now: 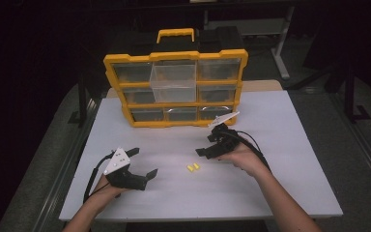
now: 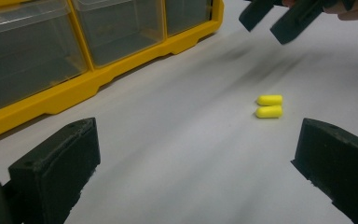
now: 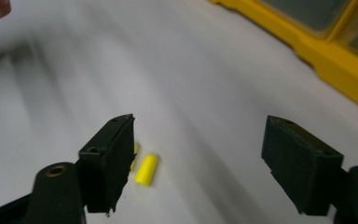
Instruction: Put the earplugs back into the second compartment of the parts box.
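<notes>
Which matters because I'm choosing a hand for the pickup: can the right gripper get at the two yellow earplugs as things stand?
Probably yes. The right gripper hangs open just beside the earplugs, which lie apart from the organizer on bare table, with nothing between.

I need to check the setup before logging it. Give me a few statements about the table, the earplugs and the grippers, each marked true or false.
1. Two yellow earplugs lie side by side on the white table. True.
2. The right gripper is clamped on an earplug. False: its jaws stand apart, nothing is pressed between them.
3. The yellow organizer has one clear drawer pulled out. True.
4. The left gripper holds both earplugs. False: it is open, and they lie ahead of it.
</notes>
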Demonstrator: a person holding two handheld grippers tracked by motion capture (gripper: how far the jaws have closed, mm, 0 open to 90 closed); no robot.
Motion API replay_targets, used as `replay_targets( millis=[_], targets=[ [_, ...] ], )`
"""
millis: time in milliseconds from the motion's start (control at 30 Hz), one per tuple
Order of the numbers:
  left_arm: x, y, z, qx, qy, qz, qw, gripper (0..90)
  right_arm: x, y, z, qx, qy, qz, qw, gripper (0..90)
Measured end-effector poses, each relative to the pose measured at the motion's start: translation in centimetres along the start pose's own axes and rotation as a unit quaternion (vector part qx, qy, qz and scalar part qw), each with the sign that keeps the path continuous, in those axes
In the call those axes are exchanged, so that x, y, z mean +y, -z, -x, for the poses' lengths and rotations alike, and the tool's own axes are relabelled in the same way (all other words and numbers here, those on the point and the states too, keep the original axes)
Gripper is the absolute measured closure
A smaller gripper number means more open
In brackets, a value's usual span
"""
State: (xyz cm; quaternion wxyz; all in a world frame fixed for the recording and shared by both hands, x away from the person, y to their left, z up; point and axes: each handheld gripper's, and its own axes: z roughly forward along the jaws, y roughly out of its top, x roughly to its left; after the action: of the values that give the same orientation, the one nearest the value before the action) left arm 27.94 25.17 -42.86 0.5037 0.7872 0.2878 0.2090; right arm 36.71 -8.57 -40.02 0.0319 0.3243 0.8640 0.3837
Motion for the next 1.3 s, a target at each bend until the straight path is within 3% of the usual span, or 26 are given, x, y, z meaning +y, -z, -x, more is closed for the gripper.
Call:
replay_targets(
  millis=[200,667,1300],
  targets=[
    [0.0,-0.1,0.0,-0.002,-0.002,-0.001,1.0,0.0,-0.2,-0.7,-0.2,0.022,0.003,-0.019,0.9996,36.9],
    [0.0,-0.2,0.1,-0.004,-0.003,-0.002,1.0,0.0,-0.6,-2.3,-0.7,0.054,0.007,-0.052,0.9972,51.5],
    [0.0,-0.2,0.1,-0.009,-0.004,-0.004,0.9999,0.0,-1.2,-3.7,-1.2,0.077,0.012,-0.09,0.9929,64.0]
  ],
)
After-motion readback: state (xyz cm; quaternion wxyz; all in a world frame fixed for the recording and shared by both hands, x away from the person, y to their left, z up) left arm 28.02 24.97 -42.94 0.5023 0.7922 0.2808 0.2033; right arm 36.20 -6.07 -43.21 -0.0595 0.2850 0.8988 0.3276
